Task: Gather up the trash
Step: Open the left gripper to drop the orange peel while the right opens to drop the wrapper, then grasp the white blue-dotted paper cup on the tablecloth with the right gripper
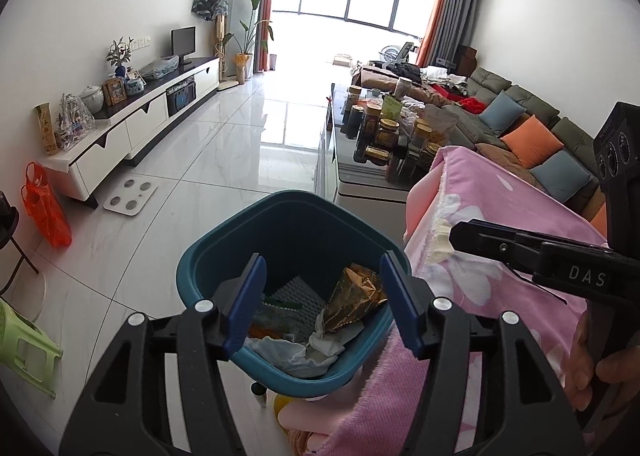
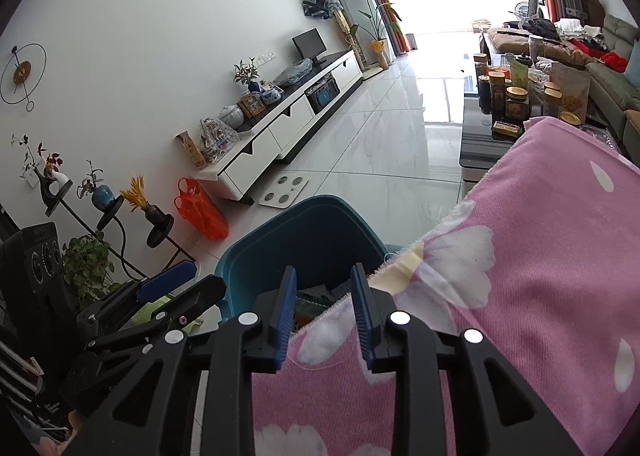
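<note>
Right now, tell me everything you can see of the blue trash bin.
The trash bin is teal-blue, looks like smooth plastic, with a rounded-square mouth and a rolled rim, and has no lid on it. It stands on the pale tiled floor, close against the pink flowered blanket; whether the two touch I cannot tell. It holds a crumpled gold wrapper, white tissues and a white mesh sheet. The left tongs hover open above its mouth, holding nothing.
</note>
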{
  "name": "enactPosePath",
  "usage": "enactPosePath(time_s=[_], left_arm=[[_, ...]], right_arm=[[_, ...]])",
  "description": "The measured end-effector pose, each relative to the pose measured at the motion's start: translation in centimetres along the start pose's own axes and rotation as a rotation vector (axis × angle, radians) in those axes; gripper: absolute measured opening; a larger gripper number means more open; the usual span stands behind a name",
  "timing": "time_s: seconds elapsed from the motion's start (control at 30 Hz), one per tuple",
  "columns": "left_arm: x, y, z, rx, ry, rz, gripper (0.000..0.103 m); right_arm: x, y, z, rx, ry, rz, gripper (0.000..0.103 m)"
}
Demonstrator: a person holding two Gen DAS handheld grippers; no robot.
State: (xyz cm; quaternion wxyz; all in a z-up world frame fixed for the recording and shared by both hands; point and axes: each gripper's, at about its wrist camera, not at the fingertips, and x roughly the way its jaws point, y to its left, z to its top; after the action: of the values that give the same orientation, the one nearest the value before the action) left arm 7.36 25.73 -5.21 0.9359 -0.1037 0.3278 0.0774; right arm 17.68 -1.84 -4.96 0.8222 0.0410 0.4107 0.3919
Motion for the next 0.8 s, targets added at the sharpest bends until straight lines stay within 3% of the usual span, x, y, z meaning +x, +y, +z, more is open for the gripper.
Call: enactPosePath(time_s=[0.03,0.13,0.23,0.43,0.8], left_arm=[[-0.5,-0.4,0.0,0.009,-0.011,-0.008,0.065],[-1.6,-1.9,-0.2,0.039,-0.036,-0.04,0.072],[-2.6,-3.8,-0.6,0.076,-0.052,-0.085,0.077],[-3.2,-8.9,-1.7,0.16,-0.031,-0.219,0.087],[-2.1,-20.4,-3.3,0.343,0.06,-0.461,0.087]], right_arm=[[-0.8,-0.2,-0.3,-0.004,-0.011,-0.005,0.039],[-3.4,-0.8,-1.3,-0.01,-0.044,-0.025,0.043],[-6.1,-2.4,-2.6,0.001,-0.076,-0.053,0.055],[-11.4,-6.1,-6.4,0.07,-0.112,-0.14,0.056],[-22.4,-16.0,-12.5,0.313,-0.235,-0.351,0.056]])
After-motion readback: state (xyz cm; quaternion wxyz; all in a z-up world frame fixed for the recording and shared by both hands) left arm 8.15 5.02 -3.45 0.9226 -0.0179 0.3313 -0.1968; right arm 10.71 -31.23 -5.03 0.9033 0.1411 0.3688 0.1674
